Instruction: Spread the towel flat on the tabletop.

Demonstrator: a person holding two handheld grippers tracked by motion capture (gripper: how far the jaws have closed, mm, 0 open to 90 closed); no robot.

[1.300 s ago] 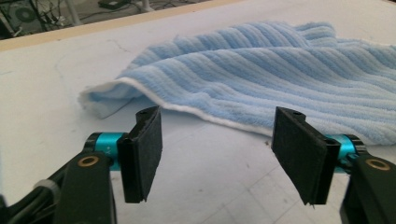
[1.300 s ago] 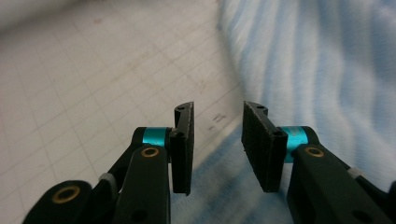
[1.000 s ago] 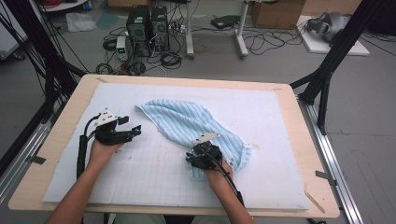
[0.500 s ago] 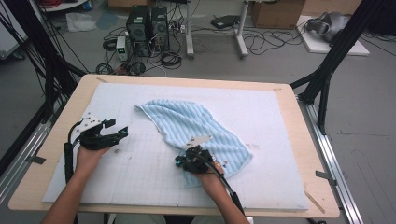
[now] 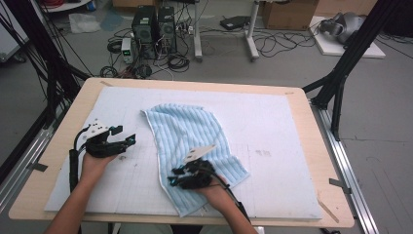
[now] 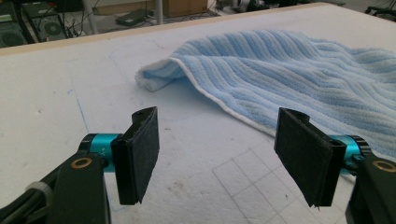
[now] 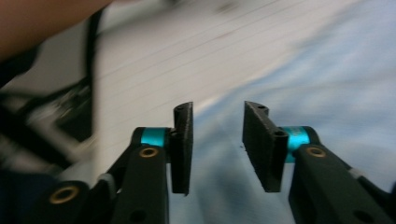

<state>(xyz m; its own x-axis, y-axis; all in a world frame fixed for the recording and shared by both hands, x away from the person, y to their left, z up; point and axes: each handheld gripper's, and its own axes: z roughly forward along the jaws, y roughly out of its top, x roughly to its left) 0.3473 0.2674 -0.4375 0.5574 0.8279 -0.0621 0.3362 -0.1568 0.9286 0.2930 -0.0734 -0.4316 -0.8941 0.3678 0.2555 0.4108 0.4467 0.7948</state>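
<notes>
The blue striped towel lies crumpled on the white foam mat that covers the wooden table, a little left of the middle, running from a far corner near the centre down to a near corner at the mat's front edge. A second ago it sat further right and reached out toward the table's right side; now its near part has been drawn left and toward the person, so the cloth is bunched more tightly. In all likelihood that means the towel is being dragged and gathered for straightening or folding, with the flattening not yet done.

The right gripper rests over the near part of the towel. Its jaws have just been opening after a brief pinch, and in the right gripper view they stand apart with a clear gap and nothing clamped between them, the blue cloth blurred just below. The grip on the towel looks let go.

The left gripper has slid left, away from the towel, and hovers over bare mat. The left gripper view shows its pads spread wide and empty, and it shows what the high view cannot: the towel's far left edge is rolled under itself, with a white hem lifting off the mat.
</notes>
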